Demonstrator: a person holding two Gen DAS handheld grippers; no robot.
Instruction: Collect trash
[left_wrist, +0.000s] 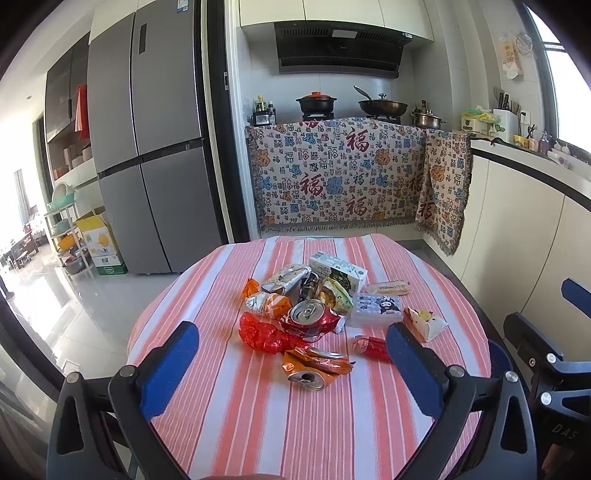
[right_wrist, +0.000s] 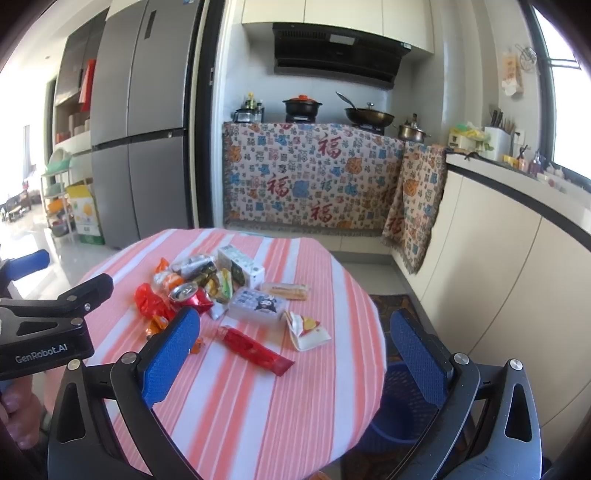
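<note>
A pile of trash lies mid-table on the striped cloth (left_wrist: 258, 424): a crushed red can (left_wrist: 308, 317), a crushed orange can (left_wrist: 314, 367), a red wrapper (left_wrist: 264, 334), a red sachet (left_wrist: 371, 347), a white carton (left_wrist: 338, 273), a tissue pack (left_wrist: 376, 308) and a small paper box (left_wrist: 424, 323). My left gripper (left_wrist: 291, 326) hovers open before the pile, nothing between its pads. My right gripper (right_wrist: 295, 314) is open too, to the right, above the red sachet (right_wrist: 255, 349) and paper box (right_wrist: 308, 330). A blue bin (right_wrist: 402, 413) stands on the floor beside the table.
A grey fridge (left_wrist: 147, 147) stands back left, with a cardboard box (left_wrist: 99, 240) and a rack beside it. A patterned cloth (left_wrist: 340, 177) drapes the stove counter behind the table. White cabinets (right_wrist: 498, 277) run along the right. A floor mat (right_wrist: 395, 306) lies beside the bin.
</note>
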